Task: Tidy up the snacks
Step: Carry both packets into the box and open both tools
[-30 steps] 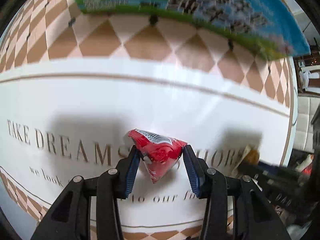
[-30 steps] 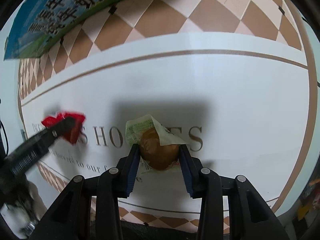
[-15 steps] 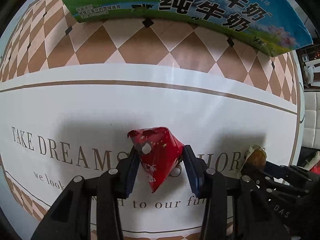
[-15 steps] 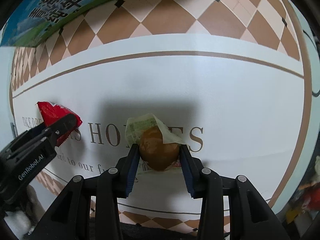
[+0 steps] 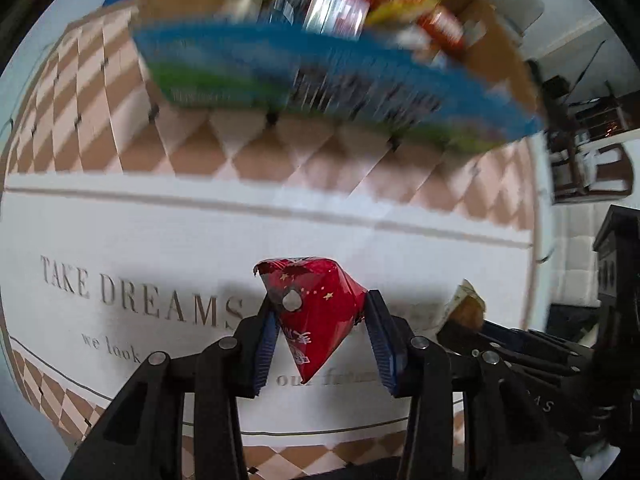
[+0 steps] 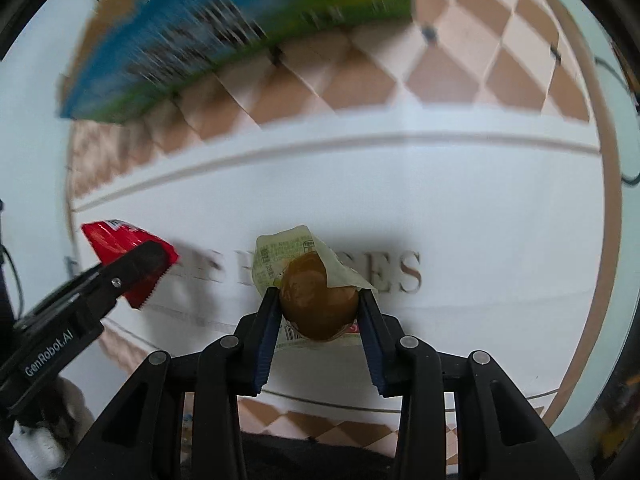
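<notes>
Both grippers have lifted toward the box (image 5: 320,72) ahead, the left gripper (image 5: 320,320) pinching a red packet (image 5: 316,316), the right gripper (image 6: 318,312) pinching a brown egg (image 6: 318,304).

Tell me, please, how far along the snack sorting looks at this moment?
Done: the open carton already holds a pile of packets. In hand: the left gripper is shut on a red foil packet, and the right gripper is shut on a wrapped brown egg; both hang above the printed tablecloth. Left: dropping these two into the carton. No other loose snacks show on the cloth.
</notes>
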